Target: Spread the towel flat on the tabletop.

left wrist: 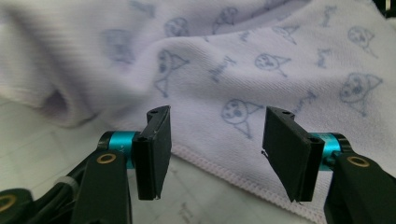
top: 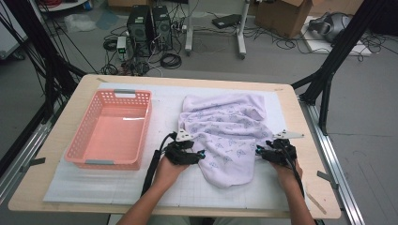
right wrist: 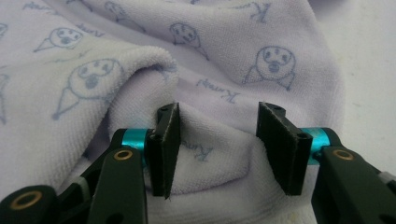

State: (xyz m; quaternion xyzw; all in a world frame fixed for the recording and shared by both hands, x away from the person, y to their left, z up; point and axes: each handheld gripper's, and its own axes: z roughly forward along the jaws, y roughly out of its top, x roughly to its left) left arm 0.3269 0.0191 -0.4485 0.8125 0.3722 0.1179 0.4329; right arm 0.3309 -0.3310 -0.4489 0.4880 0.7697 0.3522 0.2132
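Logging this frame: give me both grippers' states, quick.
Left gripper: open, at the towel's hem.
Right gripper: open, a towel fold between its jaws.

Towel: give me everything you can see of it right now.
The towel is pale lilac terry printed with small blue seal faces and script, with a stitched hem. It lies crumpled and folded over itself on the white mat, right of the pink basket. The left gripper has open jaws at its hem; the right gripper has open jaws around a raised fold.

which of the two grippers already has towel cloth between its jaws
The right gripper: a raised fold of the lilac towel sits between its open jaws. The left gripper is also open, but its jaws stand just short of the towel's stitched hem, over the mat.
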